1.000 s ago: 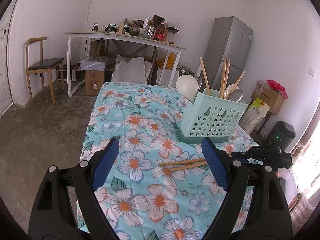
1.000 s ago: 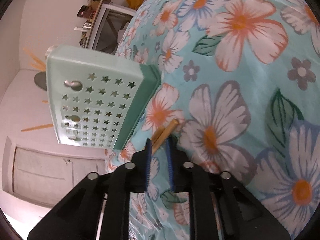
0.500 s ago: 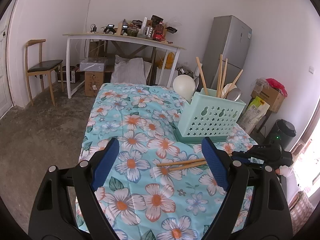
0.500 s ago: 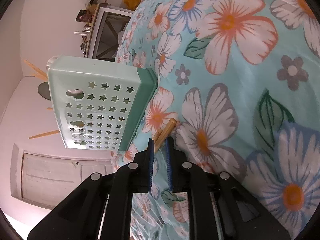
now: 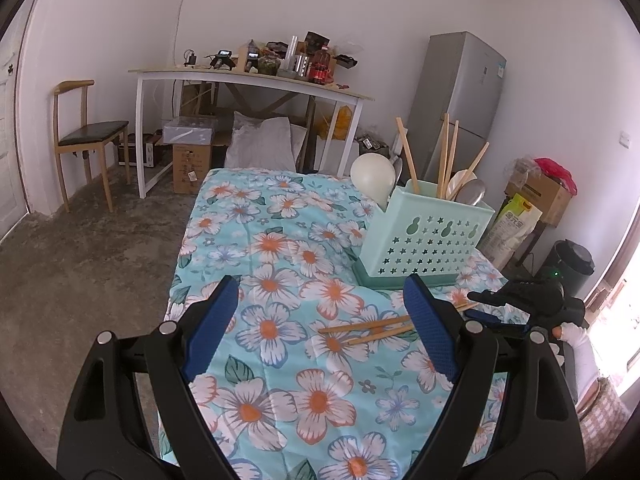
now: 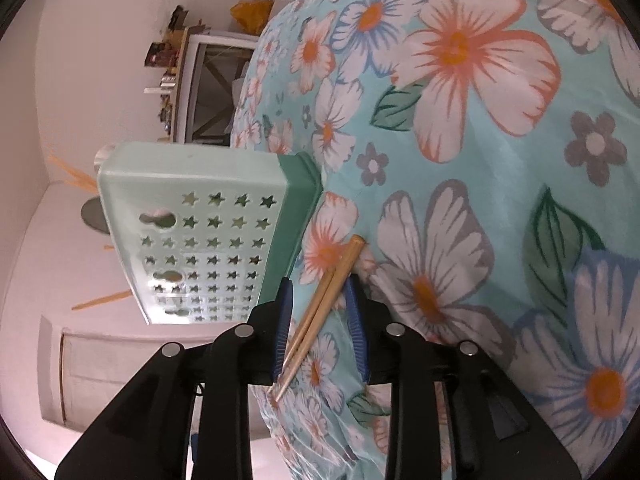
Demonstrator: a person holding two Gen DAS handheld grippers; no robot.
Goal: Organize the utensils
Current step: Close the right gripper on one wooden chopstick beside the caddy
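The right gripper (image 6: 318, 312) is opening its fingers around two wooden chopsticks (image 6: 320, 308) on the floral worktop (image 6: 500, 168), at five o'clock of the mint perforated plastic holder (image 5: 426, 236). The left gripper (image 5: 320, 320) gapes wide, empty.

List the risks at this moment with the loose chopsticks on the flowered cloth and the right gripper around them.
1. The right gripper is opening with the pair of wooden chopsticks between its blue pads, apparently loose; they may lie crossed and be hard to regrasp.
2. The chopsticks lie on the soft flowered cloth; a low regrasp might snag the fabric.
3. The mint star-perforated utensil basket stands close by; a swing could knock it.
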